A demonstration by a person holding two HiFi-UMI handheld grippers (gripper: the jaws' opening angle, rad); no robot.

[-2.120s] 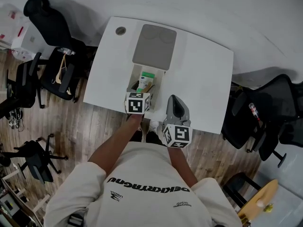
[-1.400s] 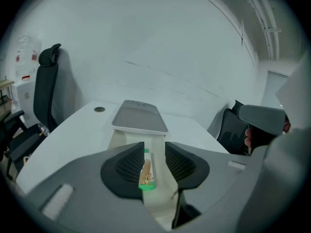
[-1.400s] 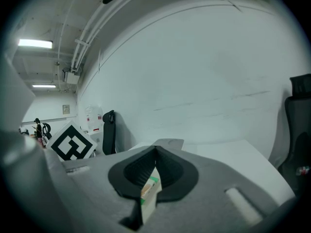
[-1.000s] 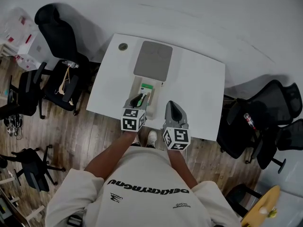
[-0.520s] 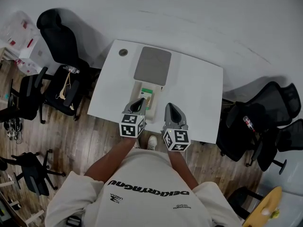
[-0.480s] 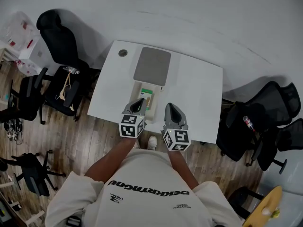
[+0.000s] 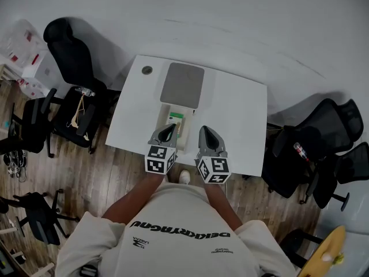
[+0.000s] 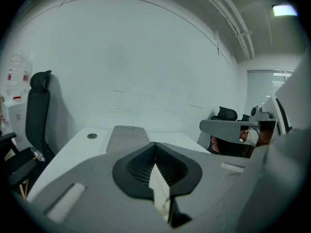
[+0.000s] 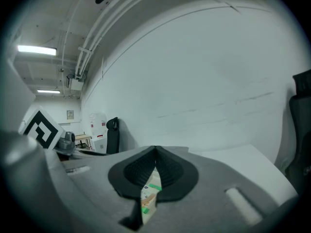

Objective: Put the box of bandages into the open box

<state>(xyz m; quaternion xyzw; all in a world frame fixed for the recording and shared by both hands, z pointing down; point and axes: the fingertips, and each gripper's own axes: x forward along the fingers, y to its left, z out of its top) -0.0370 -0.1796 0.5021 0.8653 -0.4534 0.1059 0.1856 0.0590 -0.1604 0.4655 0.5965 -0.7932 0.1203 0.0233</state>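
The open box [image 7: 166, 115] stands near the front of the white table [image 7: 236, 114], its grey lid [image 7: 182, 84] folded back flat behind it. The white and green box of bandages [image 7: 175, 119] lies inside it. It also shows as a green and white strip [image 9: 151, 191] below the tip of my right gripper [image 9: 155, 148]. My left gripper [image 7: 168, 129] hangs over the open box's near end, shut and empty. In the left gripper view, my left gripper [image 8: 155, 143] has its jaws meeting at the tip, with the lid [image 8: 127, 136] beyond. My right gripper [image 7: 205, 131] is shut and empty, just right of the open box.
A round grommet [image 7: 147, 70] sits at the table's back left corner. Black office chairs stand left [image 7: 75, 105] and right [image 7: 314, 140] of the table. The white wall lies behind it, wooden floor [image 7: 109, 172] in front.
My left gripper has drawn back from inside the open box toward the person, risen a little, and its jaws have shut. The bandage box stays in the open box. The right gripper kept still.
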